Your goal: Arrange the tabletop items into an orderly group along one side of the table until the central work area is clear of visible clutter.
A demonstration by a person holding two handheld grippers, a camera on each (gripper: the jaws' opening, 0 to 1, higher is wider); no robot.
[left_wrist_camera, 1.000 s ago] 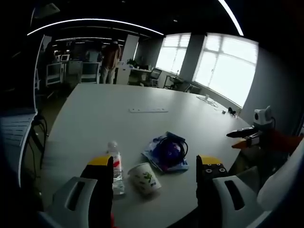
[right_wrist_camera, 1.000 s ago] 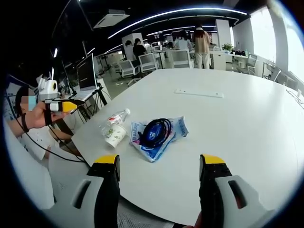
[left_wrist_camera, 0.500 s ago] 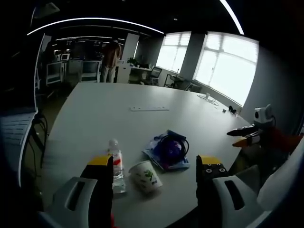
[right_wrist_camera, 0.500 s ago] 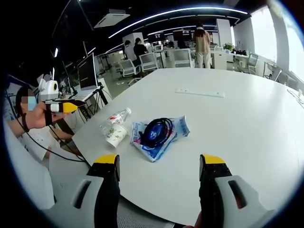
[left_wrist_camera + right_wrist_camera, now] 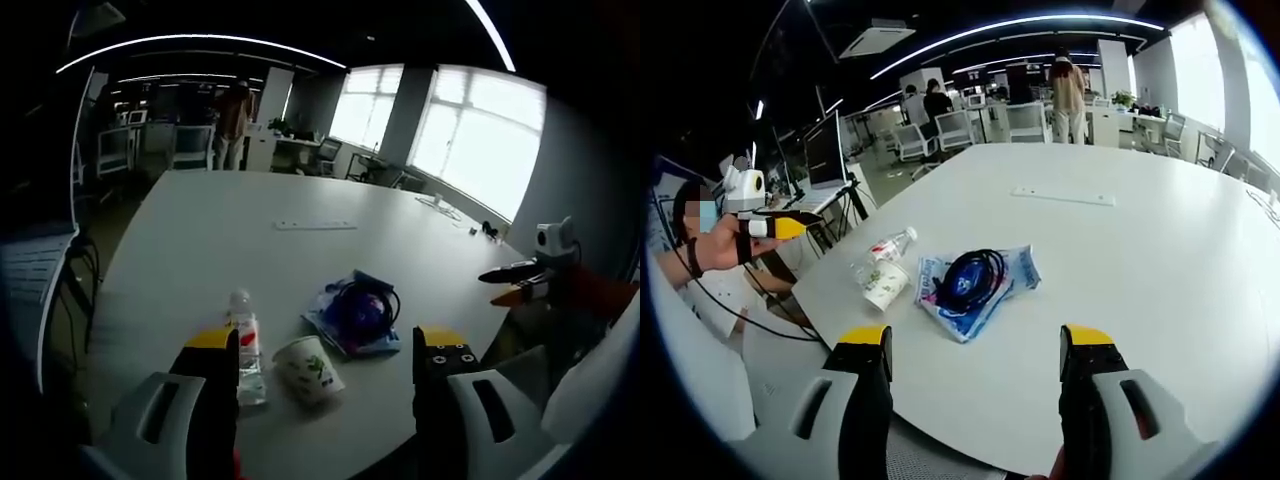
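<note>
White table [image 5: 1140, 260], blue n white bag [image 5: 980, 285] w/ black cable [image 5: 968, 275], white cup [image 5: 883, 285] w/ green print, yellow-tipped grippers.

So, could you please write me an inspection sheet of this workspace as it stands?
Surface: white table, mostly bare.
Job's things: water bottle lying flat, paper cup tipped on its side beside it, blue packet close by; all near one edge.
Clutter: flat white strip farther in on the table.
Grippers: left claw open, holding nothing; right claw open, holding nothing; both short of the items.
Cables: black cable coiled on the blue packet.
Surroundings: open office, desks, chairs, windows, people standing far off.
</note>
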